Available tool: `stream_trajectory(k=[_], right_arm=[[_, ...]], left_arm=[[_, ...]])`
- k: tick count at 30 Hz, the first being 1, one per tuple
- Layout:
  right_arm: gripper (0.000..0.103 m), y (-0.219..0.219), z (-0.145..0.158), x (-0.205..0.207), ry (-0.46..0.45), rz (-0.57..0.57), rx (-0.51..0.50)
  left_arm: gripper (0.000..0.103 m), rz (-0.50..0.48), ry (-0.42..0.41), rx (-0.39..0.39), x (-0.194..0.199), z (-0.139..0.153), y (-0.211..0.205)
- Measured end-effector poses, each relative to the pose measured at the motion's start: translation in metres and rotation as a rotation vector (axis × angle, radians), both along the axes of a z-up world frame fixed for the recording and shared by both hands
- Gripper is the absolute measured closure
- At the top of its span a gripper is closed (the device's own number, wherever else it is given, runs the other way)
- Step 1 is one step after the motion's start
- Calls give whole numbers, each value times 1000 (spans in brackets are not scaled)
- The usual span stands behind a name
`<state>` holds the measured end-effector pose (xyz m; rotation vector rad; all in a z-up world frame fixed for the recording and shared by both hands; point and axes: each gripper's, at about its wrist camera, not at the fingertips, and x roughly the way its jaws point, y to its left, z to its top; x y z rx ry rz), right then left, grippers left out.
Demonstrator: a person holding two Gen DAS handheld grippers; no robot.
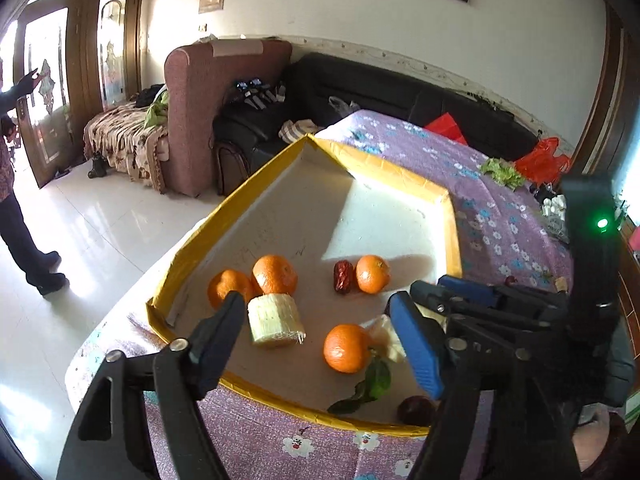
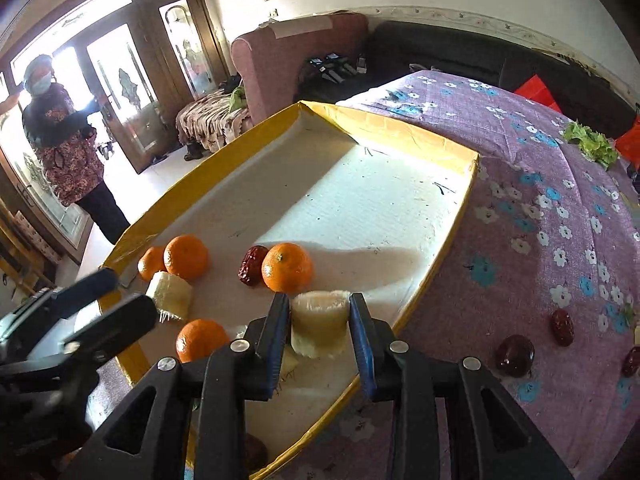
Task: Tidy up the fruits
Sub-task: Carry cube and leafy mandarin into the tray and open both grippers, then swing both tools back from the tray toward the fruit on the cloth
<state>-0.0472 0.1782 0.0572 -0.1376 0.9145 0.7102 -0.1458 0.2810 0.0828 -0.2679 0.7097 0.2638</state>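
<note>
A yellow-rimmed white tray (image 1: 450, 216) (image 2: 468, 184) lies on the purple flowered tablecloth. It holds several oranges (image 1: 346, 348) (image 2: 286, 267), a red date (image 1: 343, 276) (image 2: 251, 265) and a pale banana chunk (image 1: 275, 321) (image 2: 170, 295). My left gripper (image 1: 320, 336) is open above the tray's near end, over the banana chunk and a leafy orange. My right gripper (image 2: 319, 328) is shut on a second banana chunk (image 2: 319, 322), held just over the tray's near right part. It also shows in the left wrist view (image 1: 448, 292).
Three red dates (image 2: 515, 354) lie on the cloth right of the tray. Another date (image 1: 416, 410) lies in the tray's near corner. Lettuce (image 2: 592, 142) and red bags (image 1: 540, 160) sit at the far table edge. Sofas stand behind; a person (image 2: 64, 148) stands by the door.
</note>
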Motion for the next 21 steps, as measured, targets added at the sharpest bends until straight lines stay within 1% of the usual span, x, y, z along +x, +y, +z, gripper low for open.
stream_trajectory(k=[3,5,8,12,17,21], right_arm=[[61,-4,2,0,-1,-8,14],[51,-9,8,-4,-12,-16,30],[44,-17,17,-10,-37,-25,49],[39,-29,26,-18,-60,-41,63],[32,-48,29,-30,-80,-72,62],[31,-61,27,-35,-86,-95,50]], left_arm=[[25,-10,-19,9,-5,9,-5],[22,-13,-29,16,-8,13,-9],[19,-21,-39,27,-10,18,-15],[18,-32,-45,49,-13,22,-26],[17,-49,-55,63,-18,28,-36],[17,-56,-55,81,-22,30,-44]])
